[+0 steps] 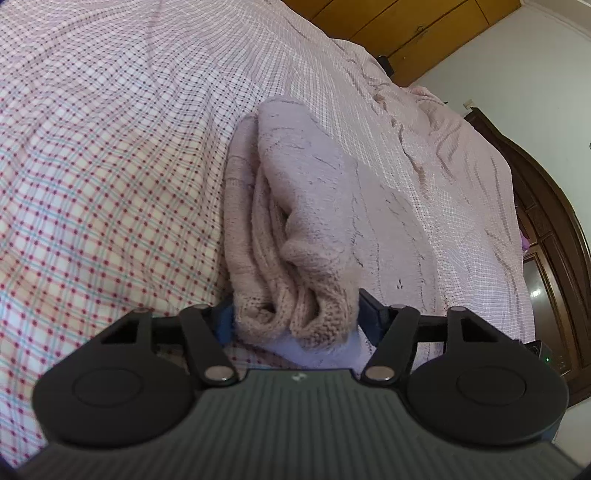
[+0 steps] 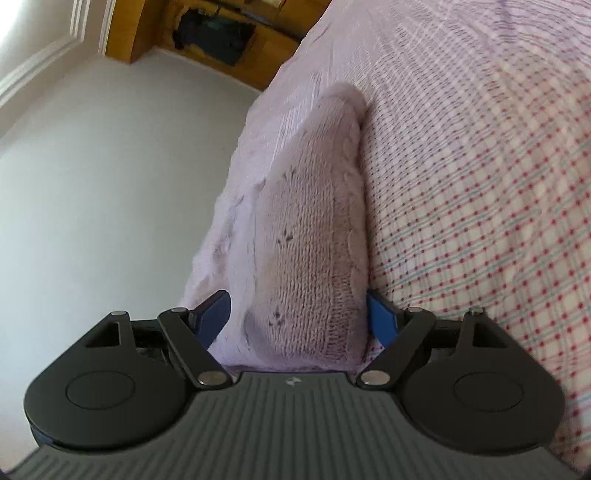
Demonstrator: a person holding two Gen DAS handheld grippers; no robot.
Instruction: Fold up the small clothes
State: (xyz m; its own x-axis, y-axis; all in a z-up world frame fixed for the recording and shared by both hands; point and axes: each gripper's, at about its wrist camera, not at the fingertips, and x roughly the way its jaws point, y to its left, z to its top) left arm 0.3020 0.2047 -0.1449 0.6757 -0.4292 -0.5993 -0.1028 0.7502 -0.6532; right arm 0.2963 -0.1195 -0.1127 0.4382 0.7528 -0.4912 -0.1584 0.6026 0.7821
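A pale pink knitted sweater [image 1: 325,206] lies folded in layers on the checked bedsheet [image 1: 110,184]. My left gripper [image 1: 295,314] straddles the bunched near edge of the sweater; the knit fills the gap between its blue fingers [image 1: 371,306] and hides the pads. In the right wrist view the same sweater [image 2: 306,251] rises between the blue fingers [image 2: 382,317] of my right gripper [image 2: 299,317], which is closed on a thick fold of it near the bed's edge.
The bed edge drops to a pale floor [image 2: 110,184] on the left of the right wrist view. A wooden wardrobe [image 1: 406,26] stands at the far end. A dark wooden headboard [image 1: 546,221] runs along the right.
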